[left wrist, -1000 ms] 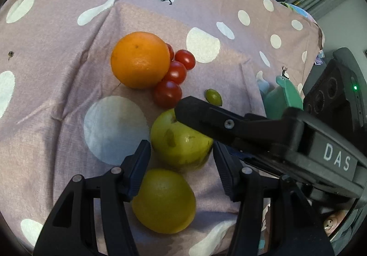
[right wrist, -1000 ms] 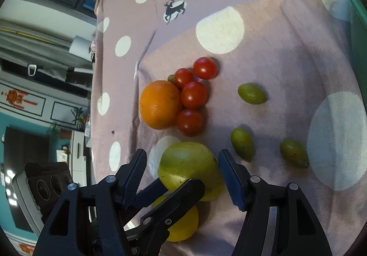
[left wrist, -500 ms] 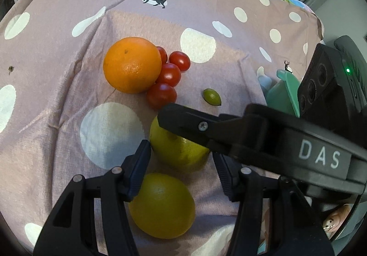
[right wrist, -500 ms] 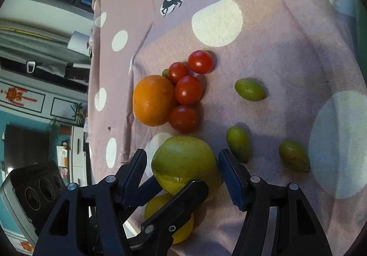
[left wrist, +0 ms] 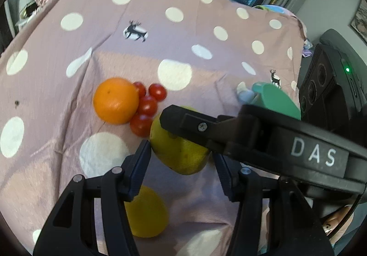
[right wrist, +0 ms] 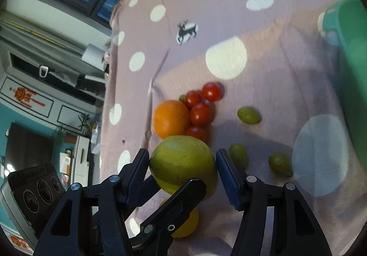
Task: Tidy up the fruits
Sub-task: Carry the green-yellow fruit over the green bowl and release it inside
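A big green fruit (left wrist: pixel 179 155) (right wrist: pixel 181 159) hangs just above the spotted cloth. My left gripper (left wrist: pixel 181 152) is shut on it, a pad on each side. My right gripper (right wrist: pixel 182 155) comes in across it with its jaws closing, and both pads touch the fruit's sides. One right finger (left wrist: pixel 183 118) lies over the fruit's top in the left wrist view. A left finger (right wrist: pixel 190 189) shows under the fruit in the right wrist view. A yellow fruit (left wrist: pixel 146 212) (right wrist: pixel 185 221) lies on the cloth below.
An orange (left wrist: pixel 114 100) (right wrist: pixel 170 118) and several cherry tomatoes (left wrist: pixel 148 105) (right wrist: pixel 200 113) sit just beyond the held fruit. Three small green fruits (right wrist: pixel 248 115) lie to the right. A green container (right wrist: pixel 351 61) (left wrist: pixel 275 100) stands at the right edge.
Both grippers rose together with the green fruit, which left the cloth and the yellow fruit. The right jaws narrowed until their pads met it. The views tilted up toward the windows.
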Demonstrator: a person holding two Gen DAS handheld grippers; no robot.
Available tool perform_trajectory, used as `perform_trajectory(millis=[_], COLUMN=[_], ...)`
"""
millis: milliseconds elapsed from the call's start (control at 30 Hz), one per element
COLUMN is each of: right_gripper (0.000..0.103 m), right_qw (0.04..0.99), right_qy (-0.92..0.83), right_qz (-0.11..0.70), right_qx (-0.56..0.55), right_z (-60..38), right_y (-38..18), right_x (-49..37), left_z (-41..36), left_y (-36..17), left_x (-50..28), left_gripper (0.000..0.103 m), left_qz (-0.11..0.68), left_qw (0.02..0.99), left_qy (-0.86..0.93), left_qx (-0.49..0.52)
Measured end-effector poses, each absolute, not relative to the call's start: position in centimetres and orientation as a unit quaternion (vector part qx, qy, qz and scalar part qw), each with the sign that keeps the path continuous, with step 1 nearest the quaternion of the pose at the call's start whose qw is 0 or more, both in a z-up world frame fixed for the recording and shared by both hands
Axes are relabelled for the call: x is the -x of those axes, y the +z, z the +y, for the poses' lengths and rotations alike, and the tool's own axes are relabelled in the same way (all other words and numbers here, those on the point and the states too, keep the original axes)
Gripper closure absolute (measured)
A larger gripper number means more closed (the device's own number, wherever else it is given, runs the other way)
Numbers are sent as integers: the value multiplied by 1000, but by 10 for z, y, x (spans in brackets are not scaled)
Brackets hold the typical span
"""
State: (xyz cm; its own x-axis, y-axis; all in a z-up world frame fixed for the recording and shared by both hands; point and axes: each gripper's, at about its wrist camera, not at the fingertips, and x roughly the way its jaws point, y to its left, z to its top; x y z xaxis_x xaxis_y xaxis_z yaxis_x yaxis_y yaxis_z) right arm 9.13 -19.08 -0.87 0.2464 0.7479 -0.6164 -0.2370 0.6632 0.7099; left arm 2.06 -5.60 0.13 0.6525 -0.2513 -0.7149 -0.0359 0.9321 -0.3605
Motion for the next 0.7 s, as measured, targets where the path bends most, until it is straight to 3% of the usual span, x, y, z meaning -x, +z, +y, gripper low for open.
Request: perform_trajectory(millis=[700], right_gripper=[41], right_qw=[818], right_qy=[273], right_qz=[411], right_qx=[-294], right_z=[-273], right_y=[37], right_x=[-83], left_z=[-129], left_y=[44], left_x=[-39], left_gripper=[48], left_qz=[346], left_qw=[925], left_qy=[-137], left_qx=[80])
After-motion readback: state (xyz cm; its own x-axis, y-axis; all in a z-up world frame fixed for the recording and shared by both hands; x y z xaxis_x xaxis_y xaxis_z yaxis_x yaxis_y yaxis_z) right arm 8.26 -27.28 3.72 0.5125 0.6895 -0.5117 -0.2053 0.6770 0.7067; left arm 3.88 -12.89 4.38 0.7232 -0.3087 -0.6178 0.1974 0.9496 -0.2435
